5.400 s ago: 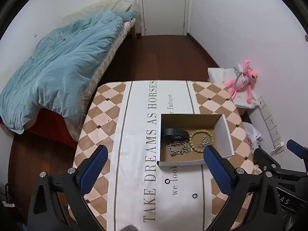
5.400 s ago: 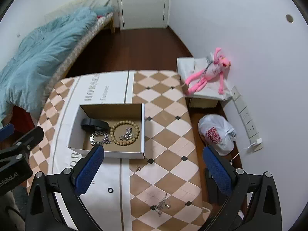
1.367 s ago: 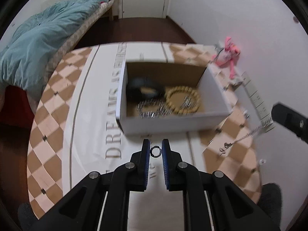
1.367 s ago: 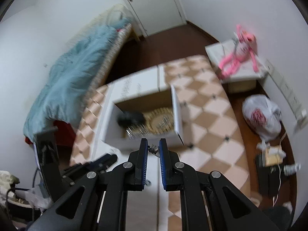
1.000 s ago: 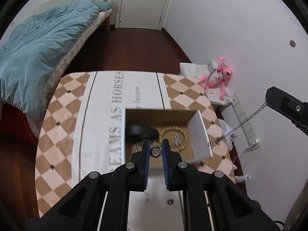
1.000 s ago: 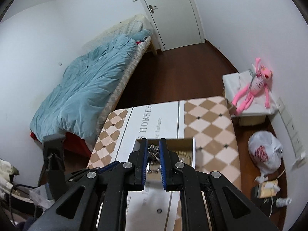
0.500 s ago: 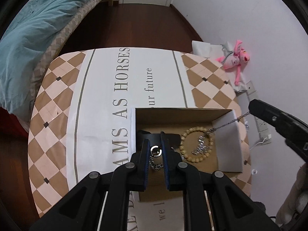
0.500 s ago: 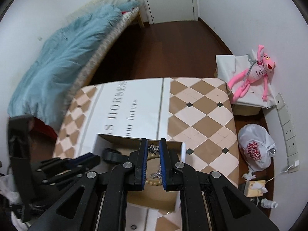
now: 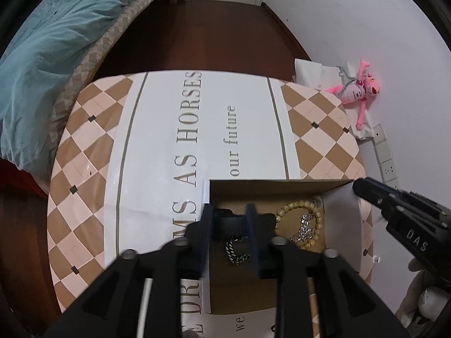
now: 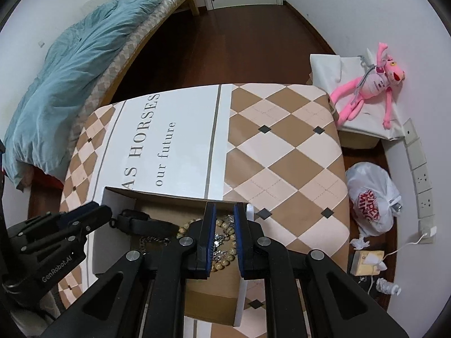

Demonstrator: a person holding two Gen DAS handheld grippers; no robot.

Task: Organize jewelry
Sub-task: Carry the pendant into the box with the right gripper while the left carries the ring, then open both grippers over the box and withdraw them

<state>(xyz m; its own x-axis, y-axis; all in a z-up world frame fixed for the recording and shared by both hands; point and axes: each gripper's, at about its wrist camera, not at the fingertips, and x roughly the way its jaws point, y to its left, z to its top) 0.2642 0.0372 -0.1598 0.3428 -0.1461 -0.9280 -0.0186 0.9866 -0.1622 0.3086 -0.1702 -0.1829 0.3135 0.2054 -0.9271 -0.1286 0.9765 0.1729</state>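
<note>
An open cardboard box [image 9: 282, 188] stands on the table. It holds a wooden bead bracelet [image 9: 283, 215], silver chains [image 9: 238, 255] and a black strap [image 10: 135, 221]. My left gripper [image 9: 229, 211] hovers over the box's left part, jaws parted, nothing between them. My right gripper [image 10: 224, 208] hovers over the box's right part above the beads [image 10: 225, 253], jaws slightly apart and empty. Each gripper shows in the other's view: the right [image 9: 363, 187], the left [image 10: 98, 211].
The table carries a checkered cloth with printed lettering [image 9: 194, 118]. A small ring [image 9: 272, 328] lies near the box's front. A bed with a blue duvet [image 9: 56, 42] is on the left; a pink plush toy [image 10: 369, 84] and a plastic bag [image 10: 372, 200] are on the right.
Both grippers came down over the box and opened. The ring left the left gripper and the chain left the right gripper; the chain now lies on the beads.
</note>
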